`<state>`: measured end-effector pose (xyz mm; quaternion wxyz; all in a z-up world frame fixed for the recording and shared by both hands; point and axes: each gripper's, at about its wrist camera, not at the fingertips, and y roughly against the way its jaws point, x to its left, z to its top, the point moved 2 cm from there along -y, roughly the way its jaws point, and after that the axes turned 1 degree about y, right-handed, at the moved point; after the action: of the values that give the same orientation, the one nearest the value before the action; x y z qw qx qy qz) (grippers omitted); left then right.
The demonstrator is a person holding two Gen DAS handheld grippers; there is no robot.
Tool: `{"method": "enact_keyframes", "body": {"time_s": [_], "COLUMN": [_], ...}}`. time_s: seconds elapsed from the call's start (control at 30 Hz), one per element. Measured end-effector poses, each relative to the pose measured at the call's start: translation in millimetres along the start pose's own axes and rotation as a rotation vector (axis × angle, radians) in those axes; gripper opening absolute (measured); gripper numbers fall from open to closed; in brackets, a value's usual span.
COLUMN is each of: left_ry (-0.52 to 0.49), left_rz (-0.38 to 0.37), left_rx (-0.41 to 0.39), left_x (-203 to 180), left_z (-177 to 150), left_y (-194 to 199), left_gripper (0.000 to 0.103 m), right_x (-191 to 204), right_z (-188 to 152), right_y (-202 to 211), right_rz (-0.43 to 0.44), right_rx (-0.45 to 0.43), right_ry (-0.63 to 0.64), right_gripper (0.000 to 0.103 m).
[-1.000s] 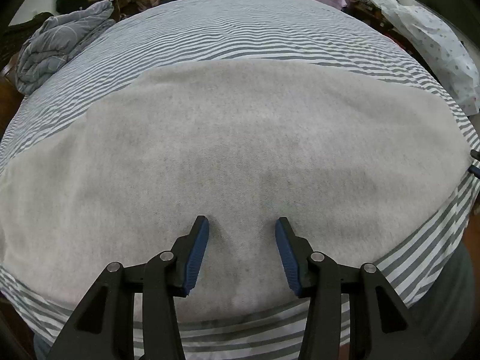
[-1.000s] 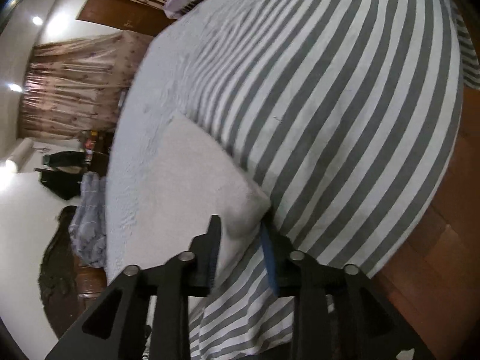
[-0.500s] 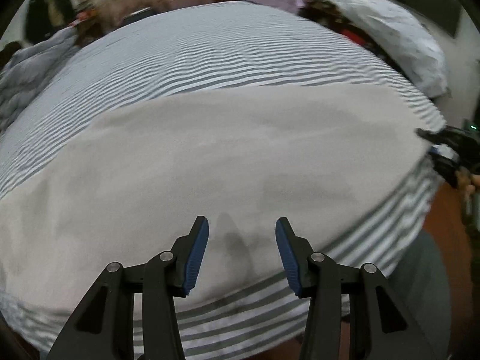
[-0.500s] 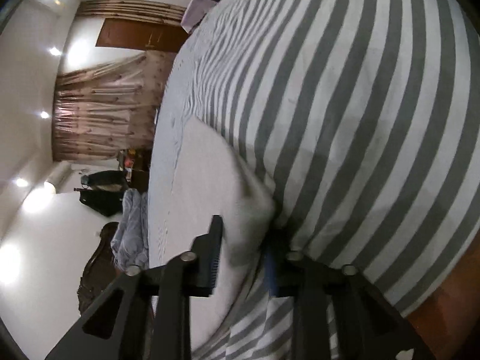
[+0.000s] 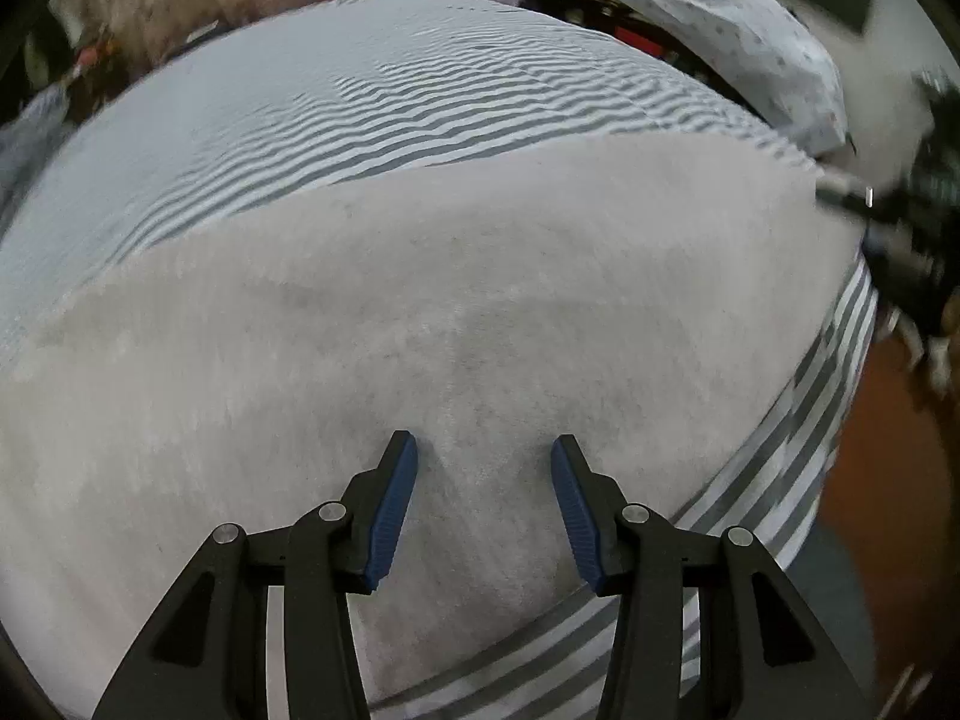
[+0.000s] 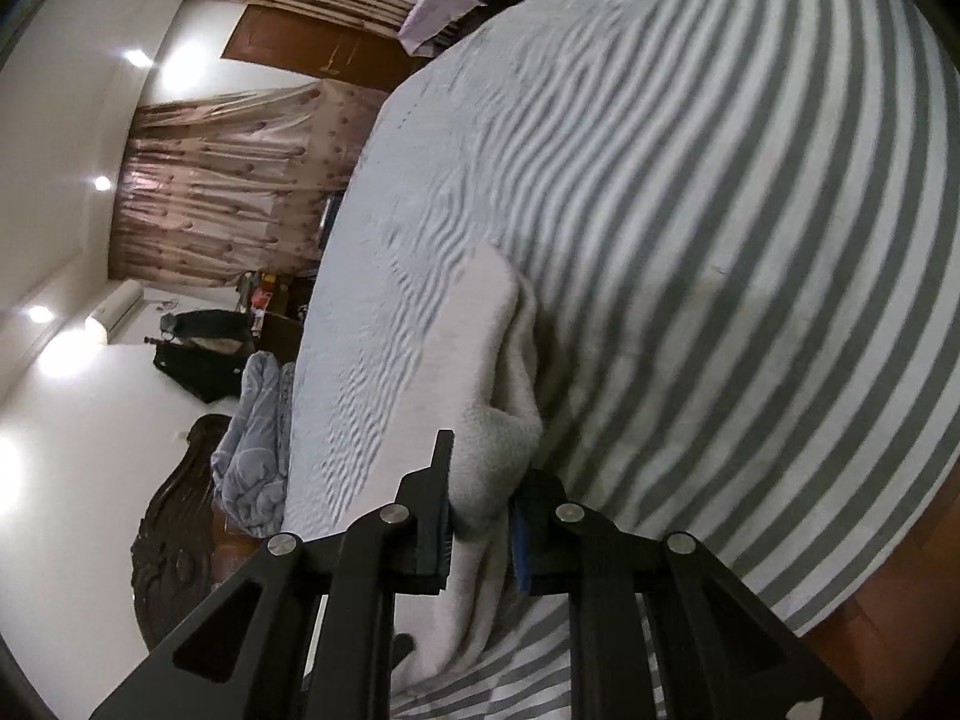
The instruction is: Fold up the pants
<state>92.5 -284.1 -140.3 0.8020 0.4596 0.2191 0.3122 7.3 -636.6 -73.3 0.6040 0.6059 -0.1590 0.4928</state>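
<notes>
The pale grey fleece pants [image 5: 456, 312] lie spread across the striped bed. My left gripper [image 5: 483, 507] is open just above the near part of the fabric, holding nothing. My right gripper [image 6: 480, 513] is shut on one end of the pants [image 6: 486, 360] and holds it lifted off the bed, the fabric bunched and hanging from the jaws. The right gripper also shows blurred at the right edge of the left wrist view [image 5: 900, 228].
The grey and white striped bed sheet [image 5: 384, 96] covers the bed. A grey-blue quilt [image 6: 252, 420] lies bunched at the dark wooden headboard [image 6: 174, 528]. A dotted white duvet [image 5: 738, 30] lies beyond the far right. Brown floor [image 5: 888, 456] shows past the bed's edge.
My right gripper has lifted the end of the pants off the bed, and the fabric now bunches upward. My left gripper has swung its view rightward and stays open.
</notes>
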Motion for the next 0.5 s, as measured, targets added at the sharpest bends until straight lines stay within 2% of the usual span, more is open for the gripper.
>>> {"method": "enact_keyframes", "body": {"time_s": [0.13, 0.23, 0.33, 0.5], "left_ry": [-0.018, 0.051, 0.175, 0.274], "left_rz": [-0.007, -0.089, -0.141, -0.081], "left_rx": [0.002, 0.016, 0.0, -0.081], "left_x": [0, 17, 54, 133], "left_z": [1, 2, 1, -15], "left_y": [0, 9, 29, 75], "left_gripper": [0.053, 0.053, 0.053, 0.054], "right_x": [34, 71, 117, 191], "right_z": [3, 2, -5, -41], "right_y": [-3, -9, -21, -64], "right_rz": [0.009, 0.013, 0.026, 0.046], "right_rx": [0.012, 0.034, 0.069, 0.174], "right_ry": [0.061, 0.132, 0.226, 0.391], "right_gripper": [0.015, 0.015, 0.015, 0.015]}}
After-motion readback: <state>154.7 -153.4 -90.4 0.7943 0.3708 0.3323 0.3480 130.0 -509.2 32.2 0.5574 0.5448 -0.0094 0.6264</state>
